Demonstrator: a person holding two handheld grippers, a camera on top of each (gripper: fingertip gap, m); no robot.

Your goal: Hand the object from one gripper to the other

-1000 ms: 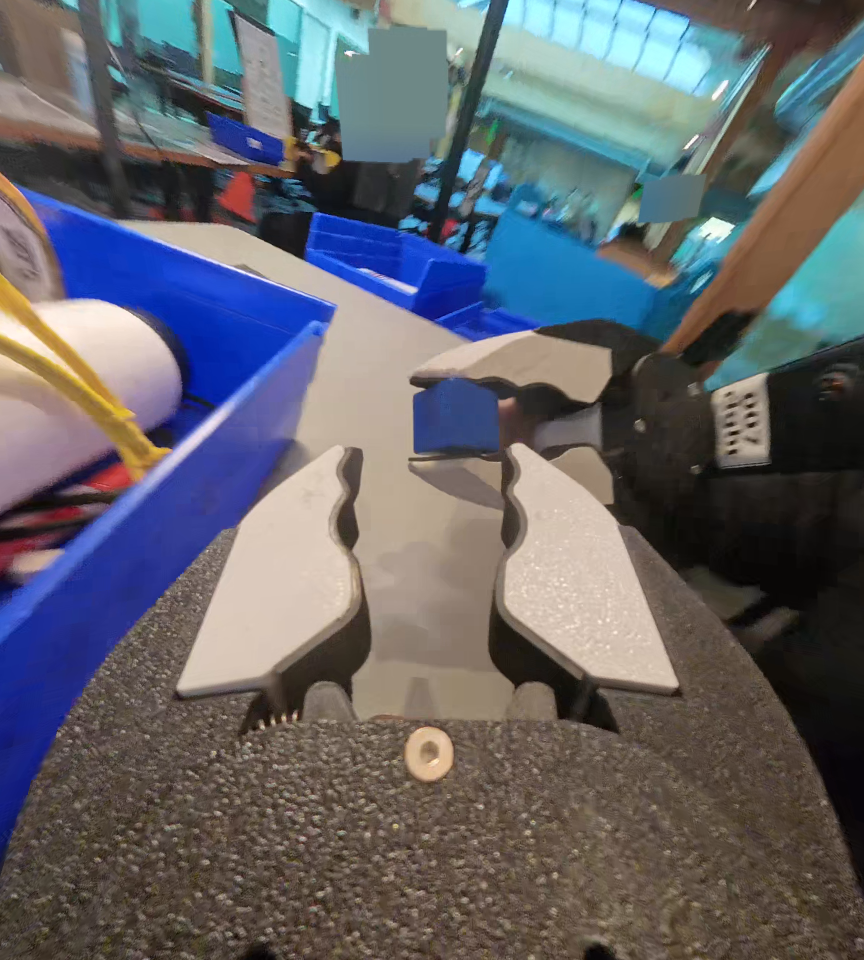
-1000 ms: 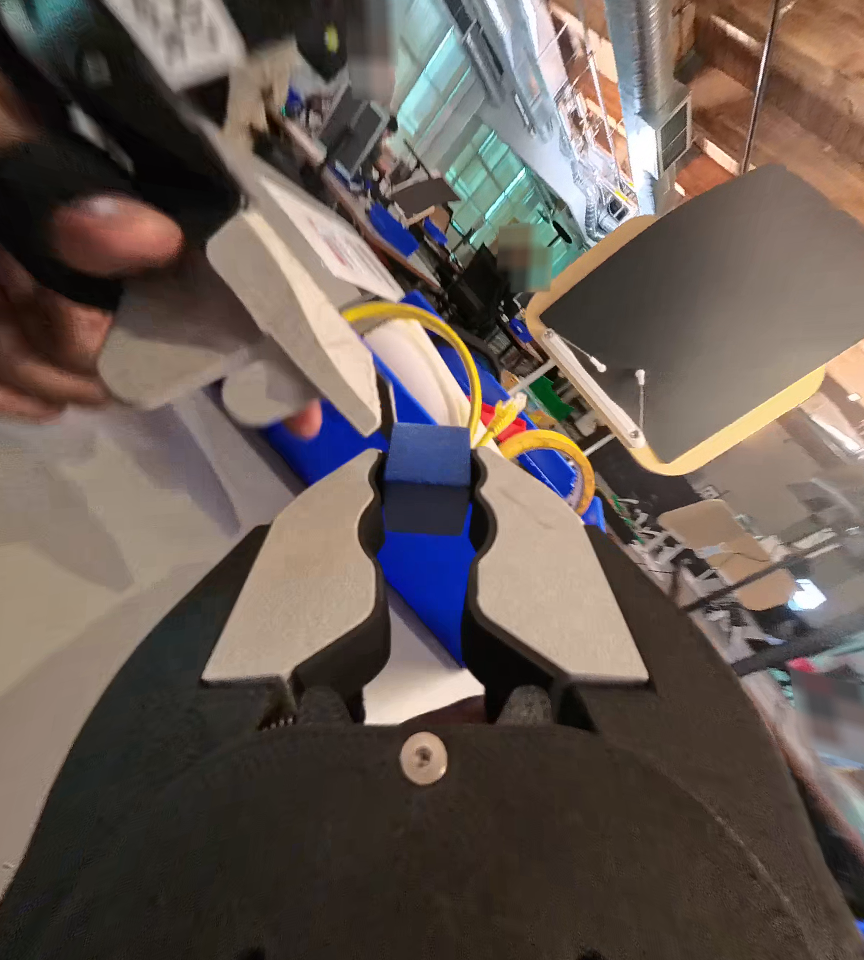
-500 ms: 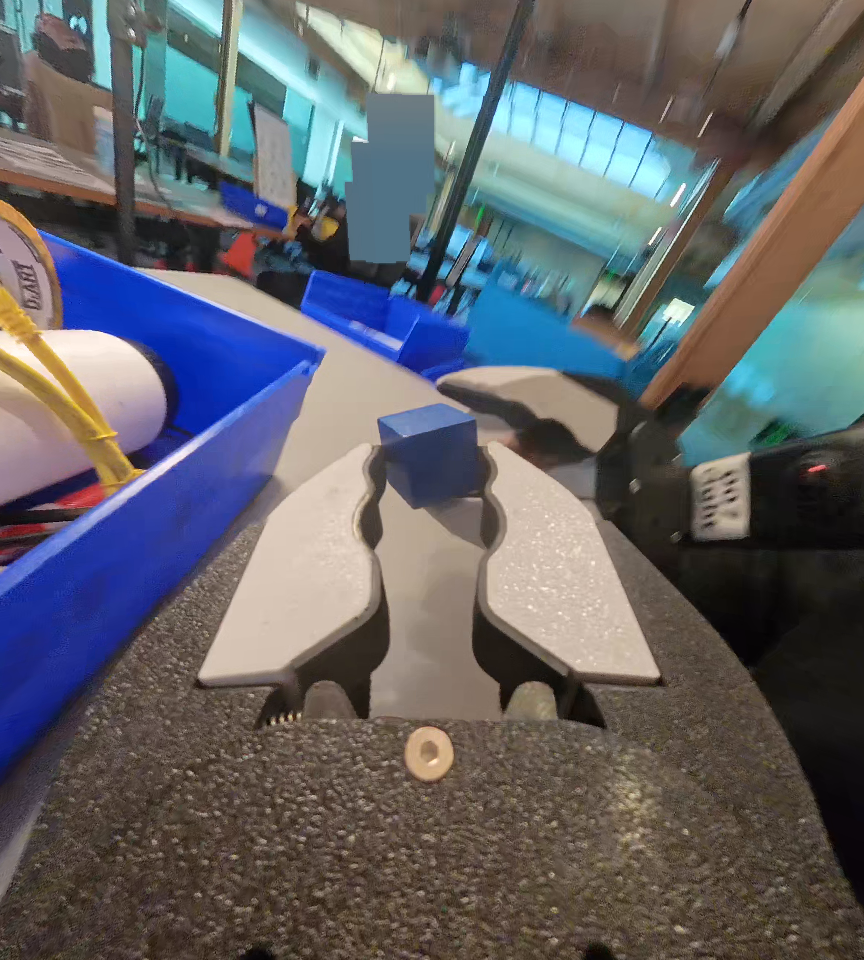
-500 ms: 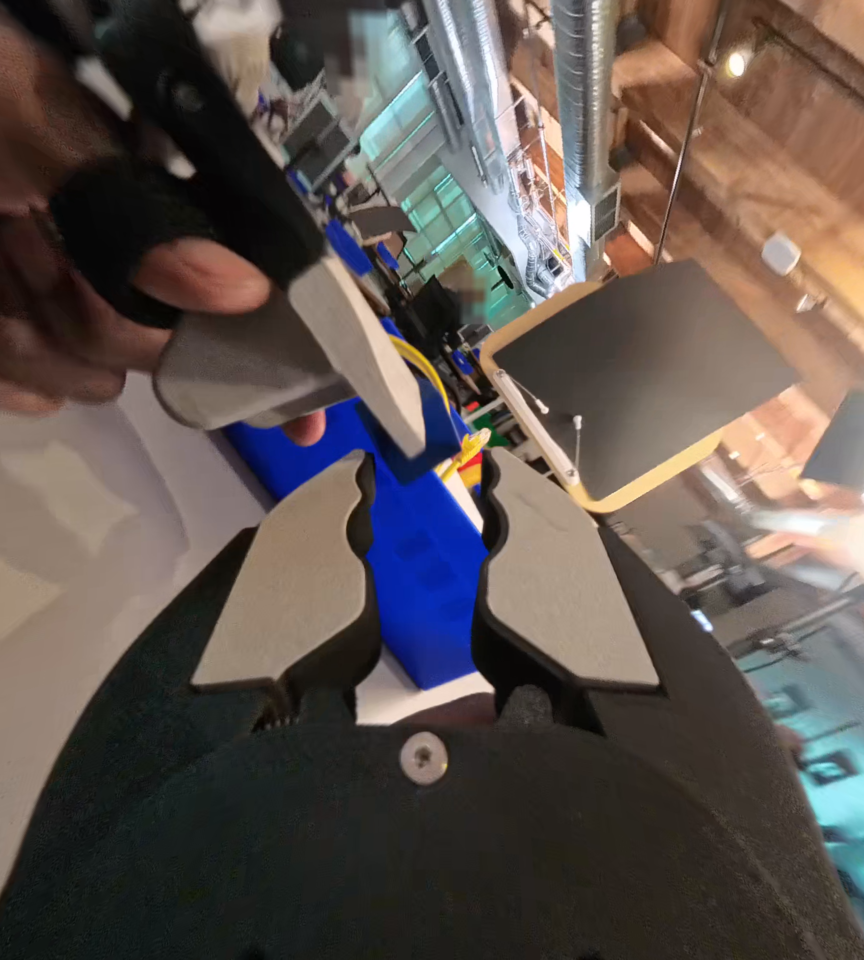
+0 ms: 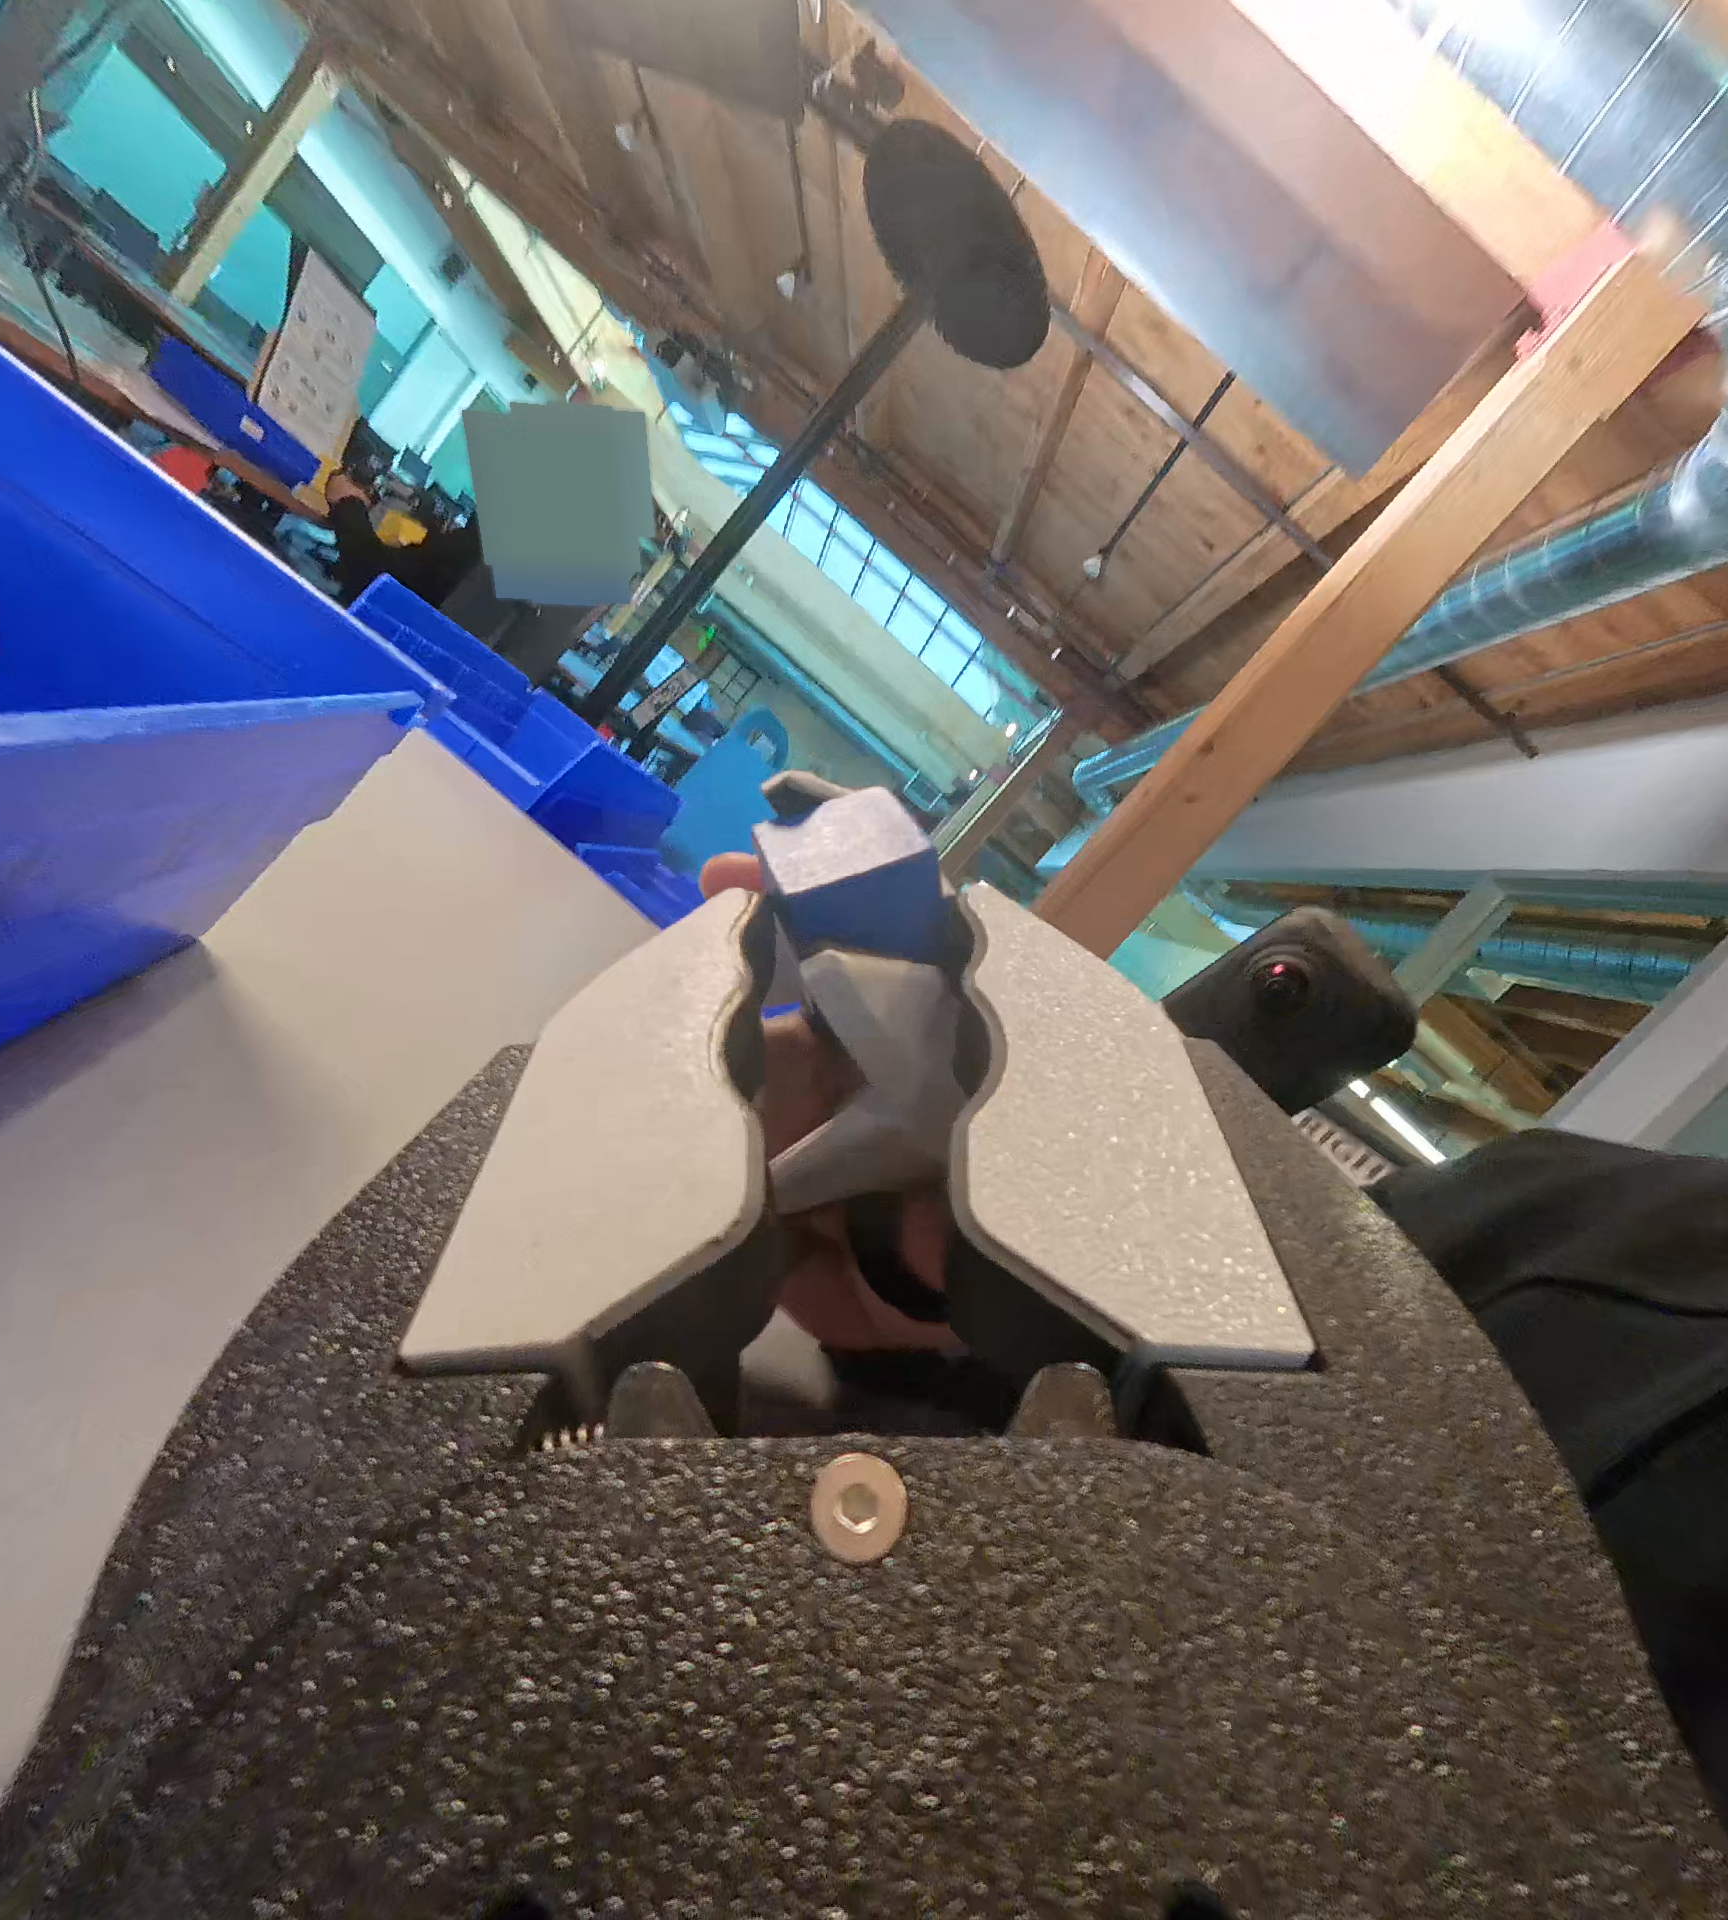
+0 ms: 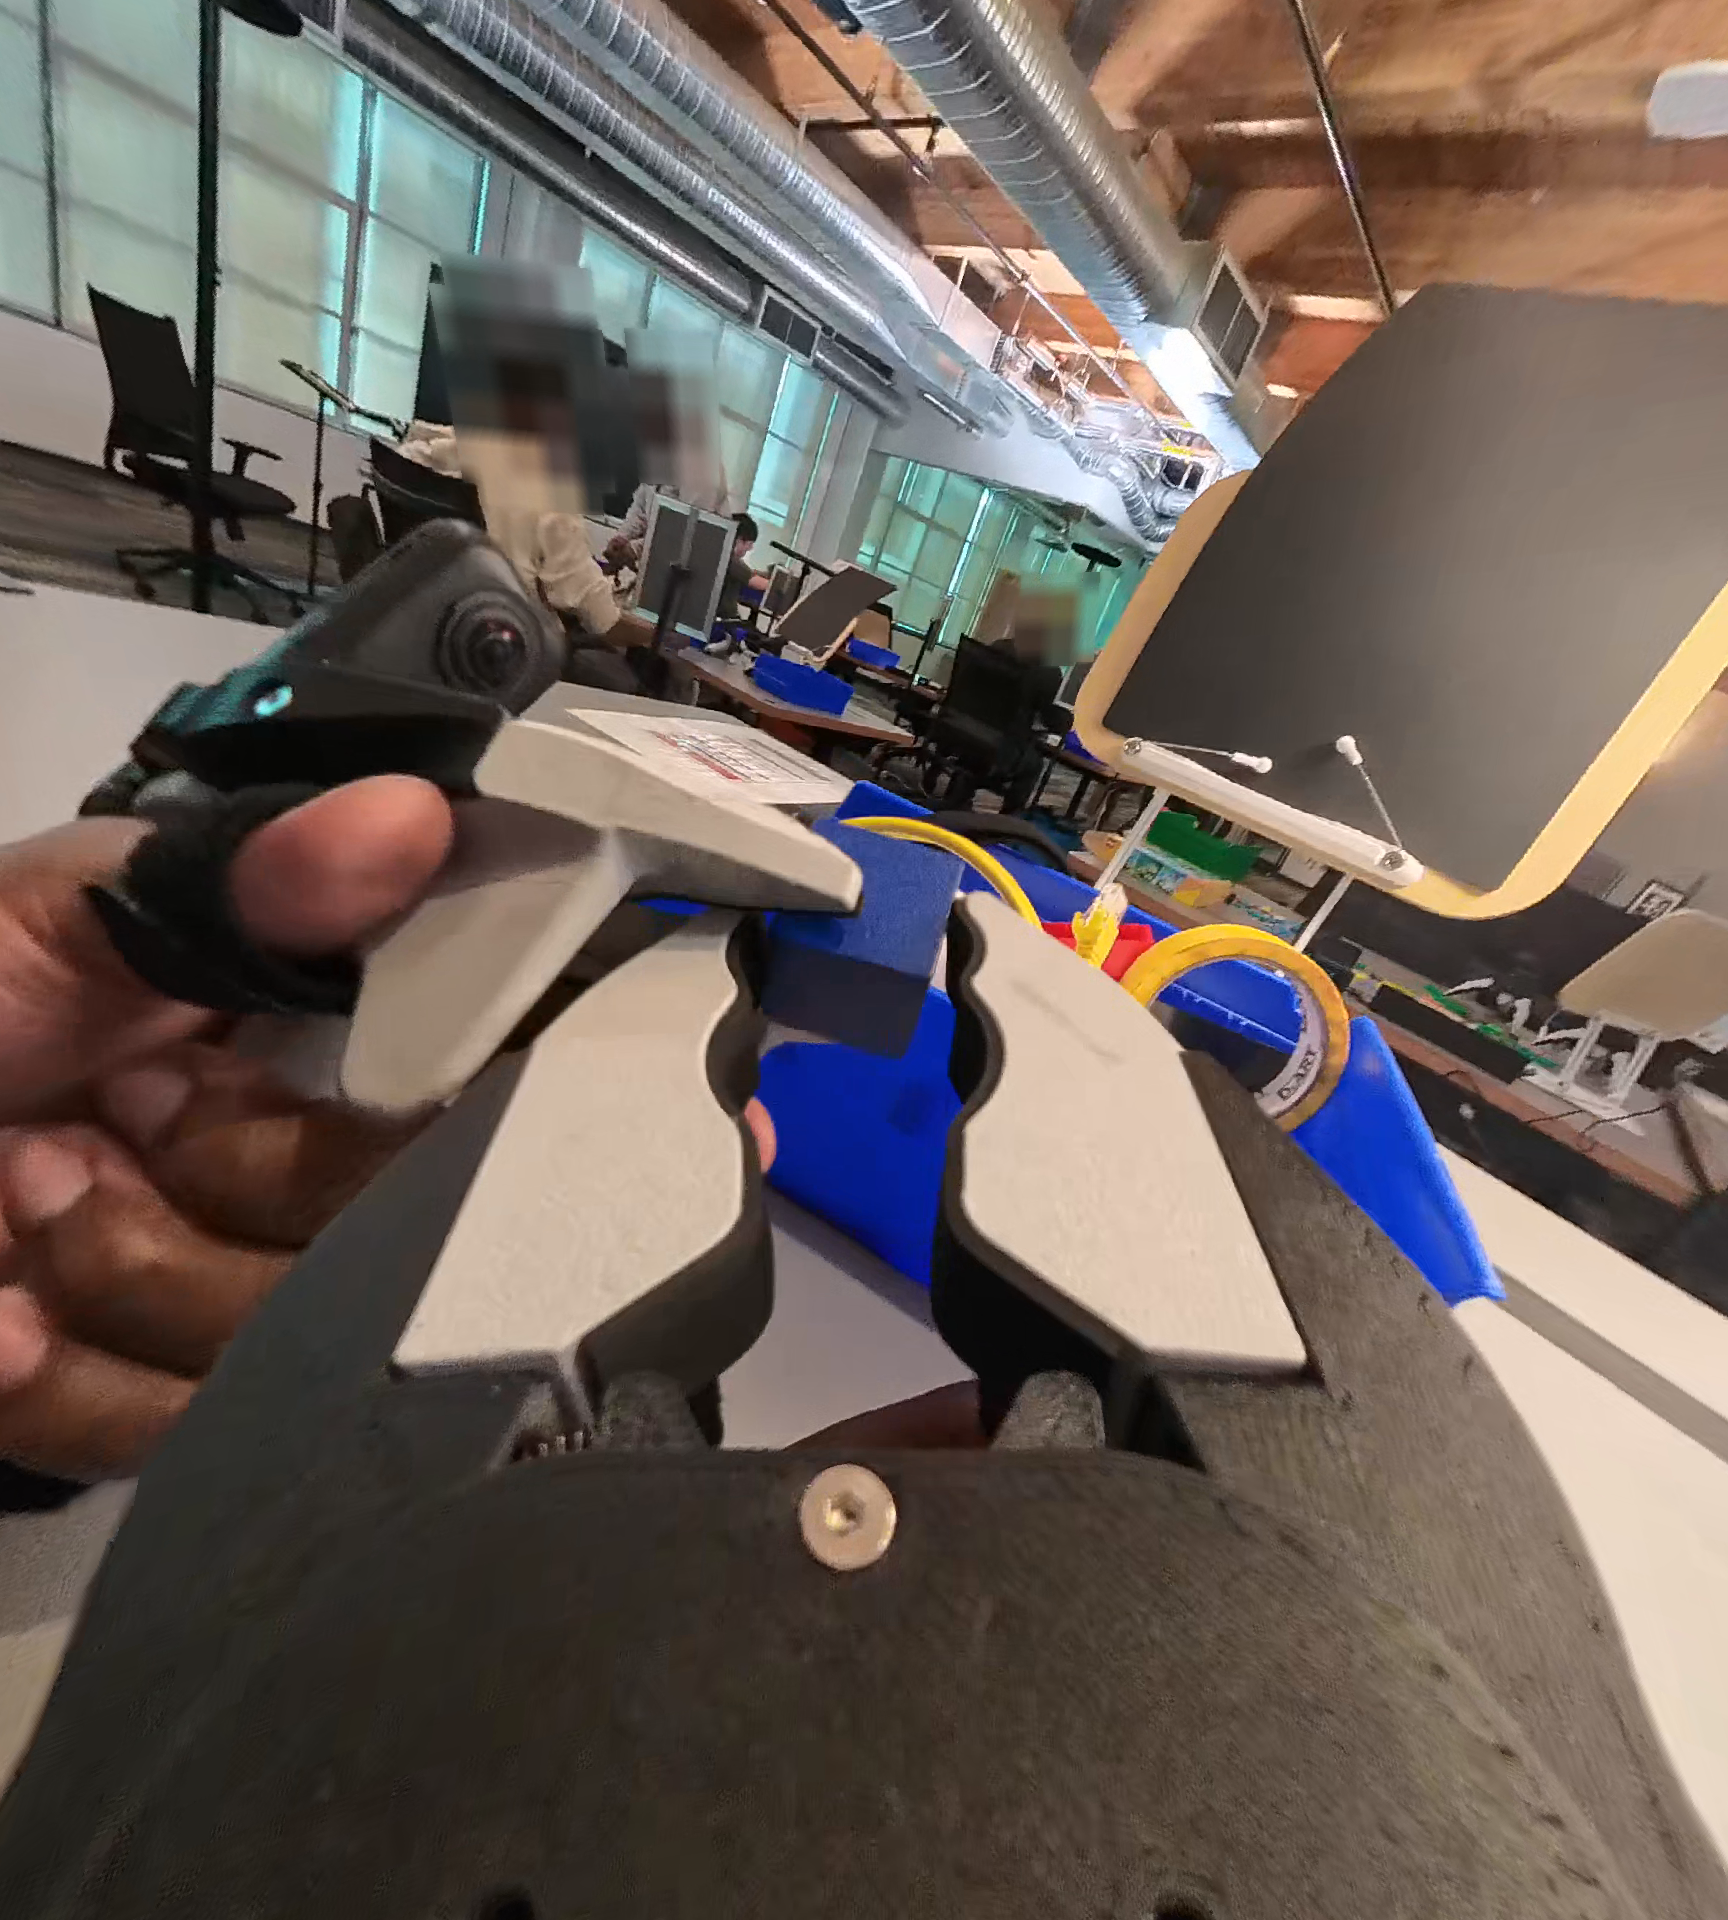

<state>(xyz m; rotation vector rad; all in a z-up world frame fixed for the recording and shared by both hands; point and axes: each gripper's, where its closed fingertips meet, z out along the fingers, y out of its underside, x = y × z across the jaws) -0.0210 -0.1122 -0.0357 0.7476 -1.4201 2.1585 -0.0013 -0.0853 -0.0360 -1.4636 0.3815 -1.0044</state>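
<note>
A small blue cube [image 5: 855,883] is pinched between the fingertips of my left gripper [image 5: 855,920], which is shut on it above the grey table [image 5: 320,1039]. In the right wrist view the same cube [image 6: 860,935] sits between the tips of my right gripper [image 6: 844,940]. Those jaws flank it, with a thin gap on the left side. A left gripper finger [image 6: 652,821] lies across the cube's top. A right gripper finger [image 5: 870,1049] shows under the cube in the left wrist view. A hand [image 6: 60,1039] holds the left gripper.
A blue bin [image 5: 112,831] stands at the left on the table. In the right wrist view the bin [image 6: 1379,1143] holds a tape roll [image 6: 1296,1018] and a yellow cable [image 6: 953,842]. A black panel on a stand [image 6: 1462,582] is behind, and more blue bins [image 5: 569,748] farther back. Both grippers' tips are close together, under 4 cm apart.
The cube went from my right gripper into my left, and the right opened. Both grippers have since tilted upward, and the right jaws are around the cube again.
</note>
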